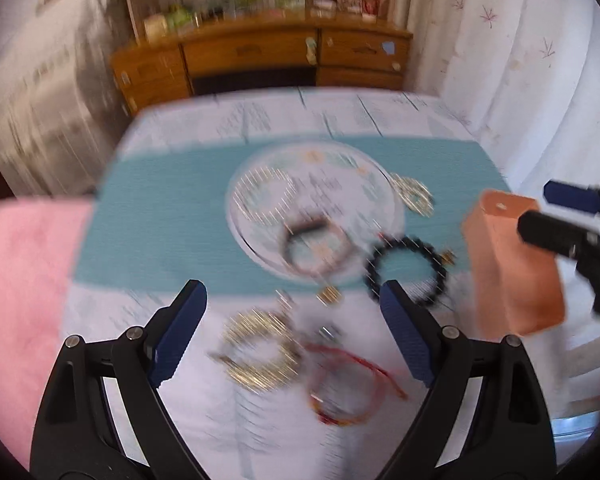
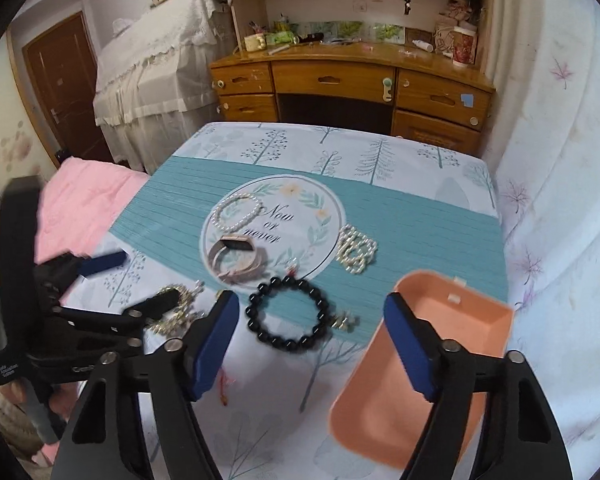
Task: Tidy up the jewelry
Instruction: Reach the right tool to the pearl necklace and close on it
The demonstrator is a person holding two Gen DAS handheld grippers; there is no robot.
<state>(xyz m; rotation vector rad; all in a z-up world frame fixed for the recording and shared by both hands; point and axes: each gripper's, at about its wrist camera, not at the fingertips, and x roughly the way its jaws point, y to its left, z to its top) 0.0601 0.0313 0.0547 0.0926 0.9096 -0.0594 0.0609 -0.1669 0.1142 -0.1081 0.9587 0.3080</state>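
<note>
Several pieces of jewelry lie on the table. A black bead bracelet (image 2: 288, 314) (image 1: 406, 274) lies at the teal mat's near edge. A pearl bracelet (image 2: 238, 212) and a pink watch band (image 2: 236, 258) lie on the round print. A gold-white bracelet (image 2: 356, 250) lies to its right. A gold chain bracelet (image 1: 260, 354) and a red cord bracelet (image 1: 348, 384) lie between my left gripper's open fingers; the left gripper (image 1: 294, 332) hovers just above them, empty. A salmon tray (image 2: 420, 364) sits under my right gripper (image 2: 312, 344), which is open with its right finger (image 2: 410, 344) inside the tray.
A teal mat (image 2: 172, 216) lies on the tree-print tablecloth (image 2: 340, 140). Pink bedding (image 2: 84, 200) lies to the left. A wooden desk (image 2: 340, 80) stands beyond the table. White curtains (image 2: 560, 160) hang to the right. The left wrist view is motion-blurred.
</note>
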